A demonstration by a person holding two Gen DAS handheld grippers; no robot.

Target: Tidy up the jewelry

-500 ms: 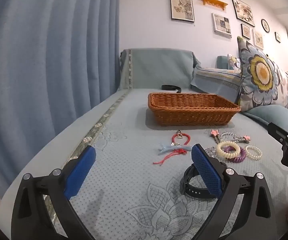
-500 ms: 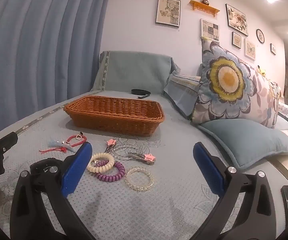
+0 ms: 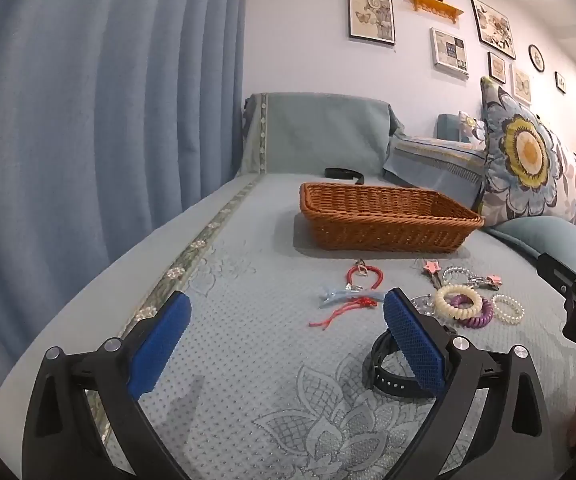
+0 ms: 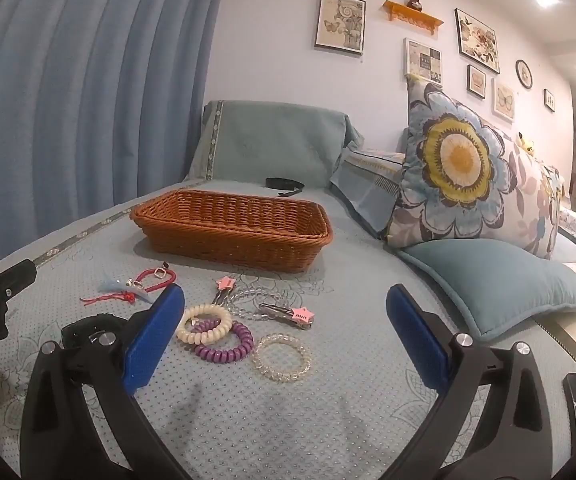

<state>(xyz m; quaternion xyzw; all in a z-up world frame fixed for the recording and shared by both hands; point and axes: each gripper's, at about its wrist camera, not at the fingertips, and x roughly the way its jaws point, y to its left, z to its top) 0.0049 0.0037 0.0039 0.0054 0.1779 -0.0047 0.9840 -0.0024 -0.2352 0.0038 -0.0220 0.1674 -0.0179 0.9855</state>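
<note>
My left gripper (image 3: pixel 286 322): jaws spread wide, nothing between them, above the sofa cover (image 3: pixel 228 380). My right gripper (image 4: pixel 284 324): likewise spread wide, nothing gripped. Black watch (image 3: pixel 392 376): just beside my left gripper's right finger. Cream coil bracelet (image 4: pixel 204 324), purple coil bracelet (image 4: pixel 228 346), clear bead bracelet (image 4: pixel 283 358): clustered between my right fingers. Wicker basket (image 4: pixel 232 236): beyond them, nothing visible inside.

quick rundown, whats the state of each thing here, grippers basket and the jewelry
left gripper: open, holding nothing
right gripper: open, holding nothing
wicker basket: upright, looks empty
cream coil band: on the cover, overlapping the purple coil band
clear bead bracelet: flat, apart
red cord bracelet: lying loose
black watch: strap looped, behind the left gripper's finger
</note>
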